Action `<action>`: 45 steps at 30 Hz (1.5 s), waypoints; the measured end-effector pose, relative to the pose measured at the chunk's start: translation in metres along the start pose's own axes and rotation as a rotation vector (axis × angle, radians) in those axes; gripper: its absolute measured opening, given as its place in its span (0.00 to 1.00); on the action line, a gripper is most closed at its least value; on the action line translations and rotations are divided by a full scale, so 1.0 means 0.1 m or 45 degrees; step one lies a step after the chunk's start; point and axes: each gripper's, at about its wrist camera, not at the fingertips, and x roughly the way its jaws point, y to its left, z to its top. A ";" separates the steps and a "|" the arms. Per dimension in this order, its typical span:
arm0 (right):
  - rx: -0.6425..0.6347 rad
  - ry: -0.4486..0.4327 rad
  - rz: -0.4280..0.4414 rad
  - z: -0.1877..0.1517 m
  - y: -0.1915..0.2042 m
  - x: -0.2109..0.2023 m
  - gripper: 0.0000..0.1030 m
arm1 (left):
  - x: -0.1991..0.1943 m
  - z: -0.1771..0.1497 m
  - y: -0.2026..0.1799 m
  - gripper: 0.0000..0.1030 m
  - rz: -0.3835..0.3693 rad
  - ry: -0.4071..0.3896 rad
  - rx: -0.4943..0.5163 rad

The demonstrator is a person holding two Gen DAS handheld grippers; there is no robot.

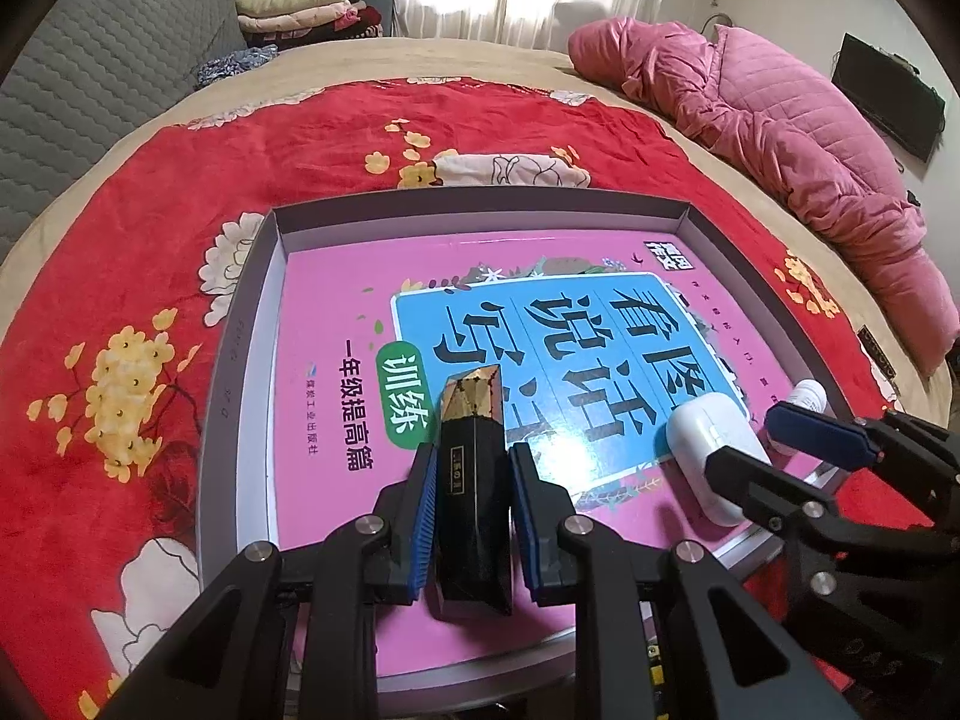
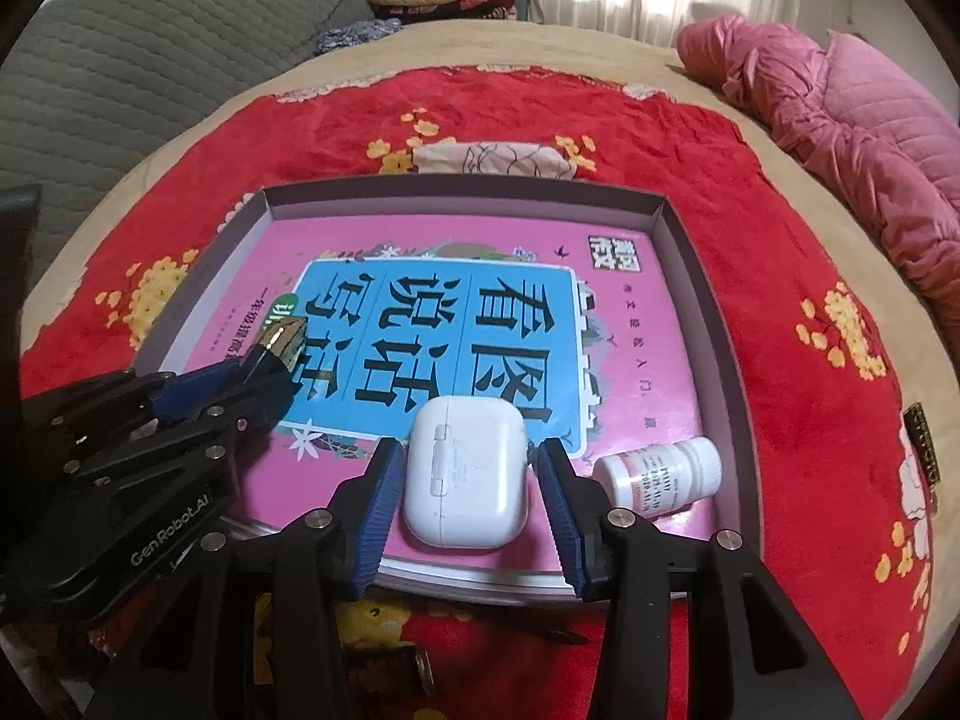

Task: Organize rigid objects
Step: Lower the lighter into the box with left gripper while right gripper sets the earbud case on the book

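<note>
While both grippers work inside the tray (image 1: pixel 240 372), the black box (image 1: pixel 471 498) lies on the pink book (image 1: pixel 336 288), between the left gripper (image 1: pixel 469 516) pads, which look just off its sides: jaws released. The white case (image 2: pixel 462 474) lies near the book's front edge, straddled by the right gripper (image 2: pixel 465 504), jaws also released with clear gaps. To grasp well, each should close squarely on the flat sides. A pill bottle (image 2: pixel 663 474) lies just right of the case, crowding that finger. Red blanket (image 1: pixel 300 150) surrounds the tray.
</note>
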 end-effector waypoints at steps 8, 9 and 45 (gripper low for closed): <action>0.021 -0.020 -0.002 -0.01 -0.04 -0.08 0.48 | -0.01 0.00 0.00 0.23 0.005 0.008 0.004; 0.022 -0.020 -0.002 -0.01 -0.04 -0.08 0.48 | -0.01 0.00 0.00 0.23 0.006 0.009 0.005; 0.025 -0.020 -0.054 -0.02 -0.08 -0.14 0.50 | 0.00 -0.01 0.00 0.23 0.021 0.017 0.012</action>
